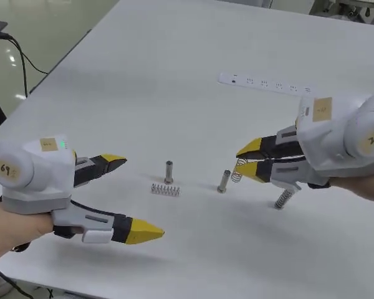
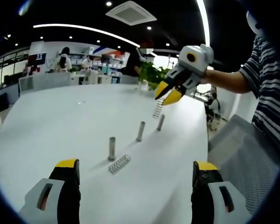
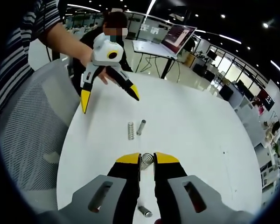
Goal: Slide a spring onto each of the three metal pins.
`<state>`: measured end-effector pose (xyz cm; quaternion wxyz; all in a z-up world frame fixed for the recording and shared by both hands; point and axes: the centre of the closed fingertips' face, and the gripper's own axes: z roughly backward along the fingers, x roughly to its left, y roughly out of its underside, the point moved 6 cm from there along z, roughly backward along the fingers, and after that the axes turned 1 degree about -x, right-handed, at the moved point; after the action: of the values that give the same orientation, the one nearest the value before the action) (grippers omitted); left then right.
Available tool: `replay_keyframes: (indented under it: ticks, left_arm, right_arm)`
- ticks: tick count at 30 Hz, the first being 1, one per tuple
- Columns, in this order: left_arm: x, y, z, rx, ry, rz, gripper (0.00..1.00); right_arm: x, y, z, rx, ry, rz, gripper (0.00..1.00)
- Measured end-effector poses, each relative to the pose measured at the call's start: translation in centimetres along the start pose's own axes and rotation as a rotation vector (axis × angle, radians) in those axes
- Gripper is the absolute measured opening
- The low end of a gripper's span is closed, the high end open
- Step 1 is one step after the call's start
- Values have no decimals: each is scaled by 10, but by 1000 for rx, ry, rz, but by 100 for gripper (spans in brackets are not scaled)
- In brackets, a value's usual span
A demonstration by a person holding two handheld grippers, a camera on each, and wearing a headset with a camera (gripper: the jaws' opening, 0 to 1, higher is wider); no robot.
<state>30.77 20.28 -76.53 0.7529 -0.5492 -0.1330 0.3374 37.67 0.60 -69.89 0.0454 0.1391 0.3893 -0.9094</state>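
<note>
Ahead of the left gripper [image 1: 140,198] a loose spring [image 1: 165,189] is laid beside a pin [image 1: 169,171]; another spring [image 1: 237,170] is lodged between the right gripper [image 1: 242,160]'s tips.

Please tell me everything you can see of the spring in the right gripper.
The spring is a small coil of silvery metal wire. The right gripper pinches its upper end between the yellow tips. The rest hangs free above the white table, close to a bare metal pin; whether it touches the pin I cannot tell.
</note>
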Motion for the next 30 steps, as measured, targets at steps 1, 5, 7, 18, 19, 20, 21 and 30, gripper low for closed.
replay_keyframes:
  ticks: [1, 5, 7, 18, 19, 20, 21, 30]
  left_arm:
    - [0, 0, 1, 0, 0, 1, 98]
    - [1, 1, 2, 2, -2, 1, 98]
    - [2, 2, 3, 4, -5, 1, 98]
    - [4, 3, 6, -3, -18, 11, 98]
    - [4, 3, 6, -4, -18, 12, 98]
    - [4, 3, 6, -4, -18, 11, 98]
    - [4, 3, 5, -3, -19, 10, 98]
    - [5, 4, 6, -3, -20, 13, 98]
  right_arm:
    - [-2, 0, 0, 1, 5, -2, 7]
    - [-8, 0, -2, -3, 18, -16, 7]
    - [-10, 0, -4, -5, 22, -25, 7]
    - [-13, 3, -15, -9, 19, -59, 7]
    - [-13, 3, -16, -6, 19, -59, 7]
    - [-13, 4, -17, -4, 20, -57, 7]
    - [-12, 5, -18, -1, 21, -55, 7]
    - [-11, 10, -25, 9, 15, -61, 8]
